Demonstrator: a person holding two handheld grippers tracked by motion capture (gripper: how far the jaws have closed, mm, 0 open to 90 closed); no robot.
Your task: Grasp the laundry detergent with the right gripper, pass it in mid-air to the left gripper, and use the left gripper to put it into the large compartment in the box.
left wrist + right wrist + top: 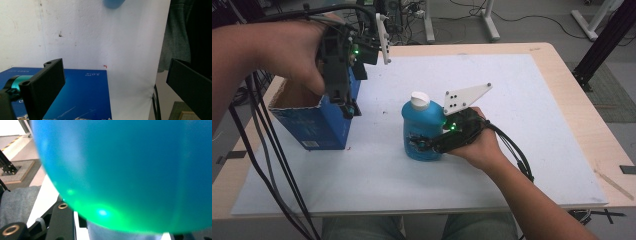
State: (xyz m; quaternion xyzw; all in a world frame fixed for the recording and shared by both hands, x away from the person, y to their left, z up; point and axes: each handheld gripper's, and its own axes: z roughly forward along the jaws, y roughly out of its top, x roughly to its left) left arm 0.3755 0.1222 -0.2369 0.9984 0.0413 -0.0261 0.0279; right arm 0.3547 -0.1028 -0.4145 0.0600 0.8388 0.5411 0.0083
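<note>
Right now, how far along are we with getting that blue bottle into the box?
Done so far: the right claw has closed on the blue bottle, which stands upright on the white mat. In hand: that grip, while the left claw hangs open at the open-topped blue box. Probably left: lifting the bottle, carrying it to the box and setting it inside. The bottle has not left the mat.

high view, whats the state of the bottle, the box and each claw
blue bottle: upright on the white mat, white cap on, gripped low on its body
blue box: standing, top open
right claw: shut on the blue bottle
left claw: open, over the box's edge, holding nothing
</note>
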